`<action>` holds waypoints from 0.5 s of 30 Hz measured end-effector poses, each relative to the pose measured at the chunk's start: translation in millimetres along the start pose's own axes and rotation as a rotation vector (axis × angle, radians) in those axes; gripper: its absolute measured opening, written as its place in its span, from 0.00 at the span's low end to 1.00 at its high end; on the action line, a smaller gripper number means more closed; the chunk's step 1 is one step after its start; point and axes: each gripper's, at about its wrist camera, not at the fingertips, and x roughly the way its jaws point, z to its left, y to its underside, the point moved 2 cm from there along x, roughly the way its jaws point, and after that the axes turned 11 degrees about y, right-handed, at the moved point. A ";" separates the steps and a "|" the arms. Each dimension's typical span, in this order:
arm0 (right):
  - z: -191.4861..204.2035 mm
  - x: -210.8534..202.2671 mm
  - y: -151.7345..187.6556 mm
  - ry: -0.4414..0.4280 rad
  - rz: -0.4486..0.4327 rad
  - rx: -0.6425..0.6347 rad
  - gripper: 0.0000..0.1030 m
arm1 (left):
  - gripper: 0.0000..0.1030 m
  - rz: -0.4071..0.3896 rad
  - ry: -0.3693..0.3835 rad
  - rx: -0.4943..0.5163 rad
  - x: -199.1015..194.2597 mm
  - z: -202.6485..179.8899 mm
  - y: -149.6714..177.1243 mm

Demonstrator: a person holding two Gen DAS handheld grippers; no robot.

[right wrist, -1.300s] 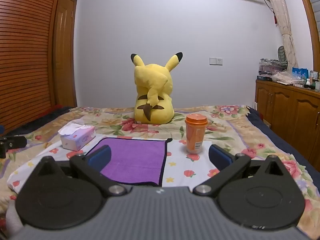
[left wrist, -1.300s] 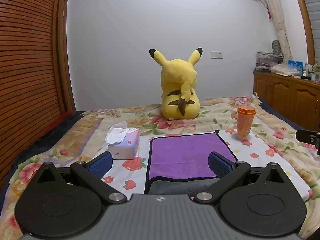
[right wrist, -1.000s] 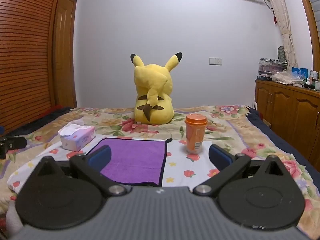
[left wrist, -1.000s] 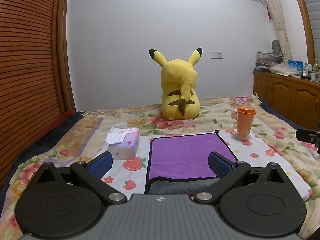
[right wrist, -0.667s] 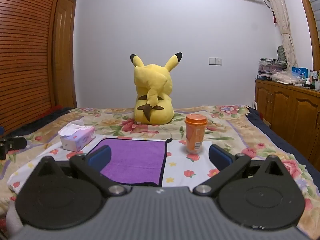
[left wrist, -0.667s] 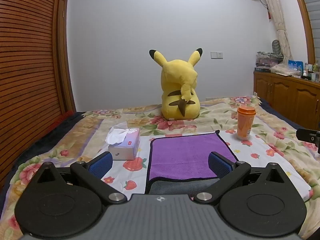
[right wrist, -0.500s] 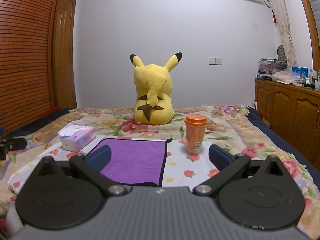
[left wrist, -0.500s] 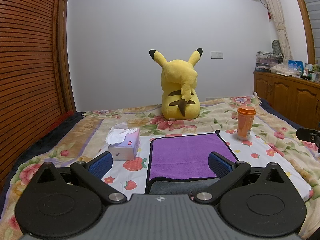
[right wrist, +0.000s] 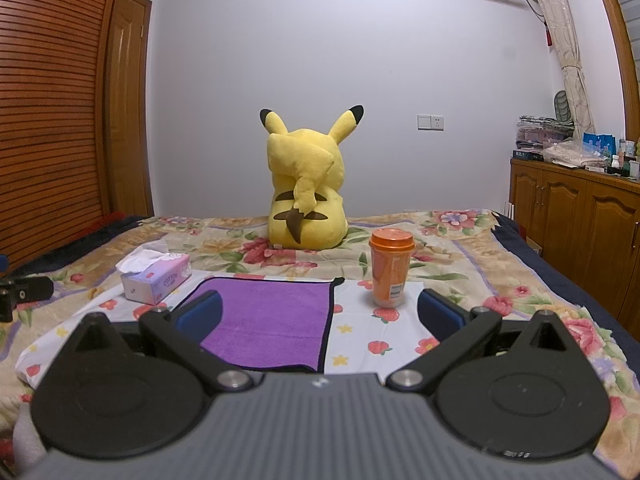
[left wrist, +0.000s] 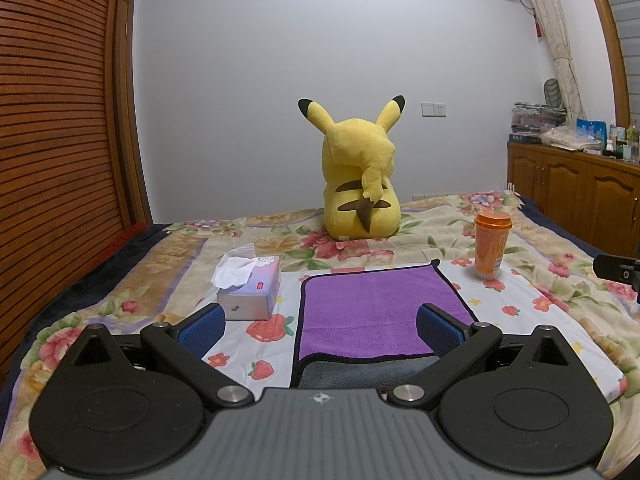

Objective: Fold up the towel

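A purple towel (left wrist: 376, 312) with a dark border lies flat on the floral bedspread, a grey layer showing under its near edge. It also shows in the right wrist view (right wrist: 272, 320). My left gripper (left wrist: 320, 330) is open and empty, hovering just short of the towel's near edge. My right gripper (right wrist: 320, 316) is open and empty, level above the bed with the towel's right side between its fingers in view. Neither touches the towel.
A tissue box (left wrist: 250, 290) sits left of the towel. An orange cup with lid (left wrist: 491, 246) stands to its right, also in the right wrist view (right wrist: 390, 266). A yellow plush toy (left wrist: 360, 184) sits behind. Wooden cabinets (left wrist: 580, 196) line the right wall.
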 end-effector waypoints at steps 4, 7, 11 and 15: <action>0.0 -0.1 -0.1 0.000 0.000 0.000 1.00 | 1.00 0.001 -0.001 0.002 0.2 0.2 0.1; 0.1 -0.2 -0.1 0.000 0.000 0.000 1.00 | 1.00 0.001 -0.001 0.002 0.2 0.1 0.1; 0.0 -0.5 -0.1 0.000 0.000 0.000 1.00 | 1.00 0.001 -0.001 0.003 0.2 0.1 0.2; 0.3 -0.4 0.4 0.001 0.000 0.001 1.00 | 1.00 0.004 -0.002 0.003 0.4 0.7 0.1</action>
